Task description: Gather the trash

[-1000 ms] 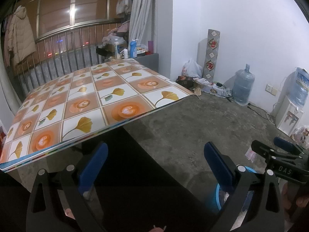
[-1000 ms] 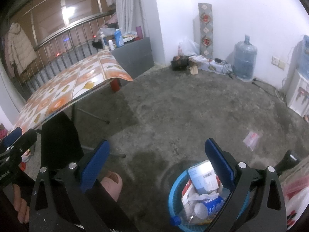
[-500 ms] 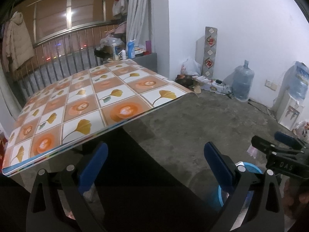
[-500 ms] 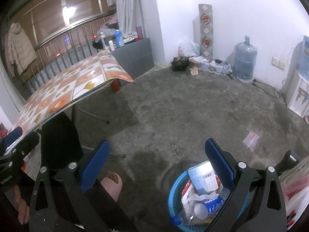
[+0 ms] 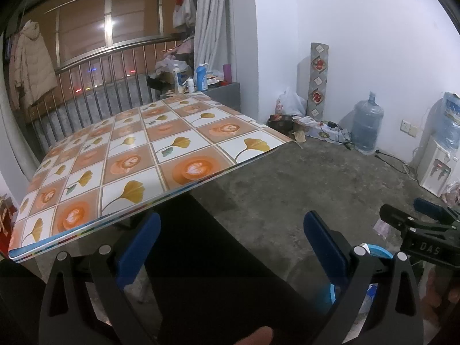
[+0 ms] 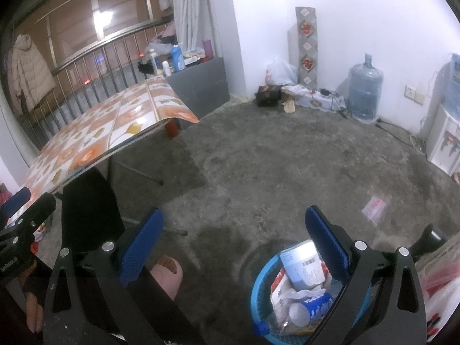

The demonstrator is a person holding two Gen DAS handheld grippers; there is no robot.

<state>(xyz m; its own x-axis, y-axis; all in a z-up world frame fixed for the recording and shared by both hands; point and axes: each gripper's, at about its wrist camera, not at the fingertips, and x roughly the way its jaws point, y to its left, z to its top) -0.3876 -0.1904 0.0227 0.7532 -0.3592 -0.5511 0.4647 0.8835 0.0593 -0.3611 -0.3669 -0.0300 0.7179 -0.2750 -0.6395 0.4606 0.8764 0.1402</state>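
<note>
A round blue basket (image 6: pixel 260 296) stands on the concrete floor under my right gripper (image 6: pixel 234 238), which is open and holds nothing. Inside the basket lie a pale blue carton (image 6: pixel 302 264), a plastic bottle with a blue label (image 6: pixel 310 307) and crumpled wrappers. A small clear wrapper with red print (image 6: pixel 375 205) lies on the floor further right. My left gripper (image 5: pixel 231 243) is open and empty, held in front of the patterned table (image 5: pixel 138 155). The basket's rim (image 5: pixel 381 250) shows just behind its right finger.
A person's foot in a pink slipper (image 6: pixel 166 273) rests left of the basket beside a dark chair (image 6: pixel 89 210). A water jug (image 6: pixel 363 92), a white dispenser (image 6: pixel 442 143), bags and cables line the far wall. A white plastic bag (image 6: pixel 440 296) fills the lower right corner.
The left gripper's view has risen a little, bringing more of the wall and table top into sight. The right gripper has barely moved.
</note>
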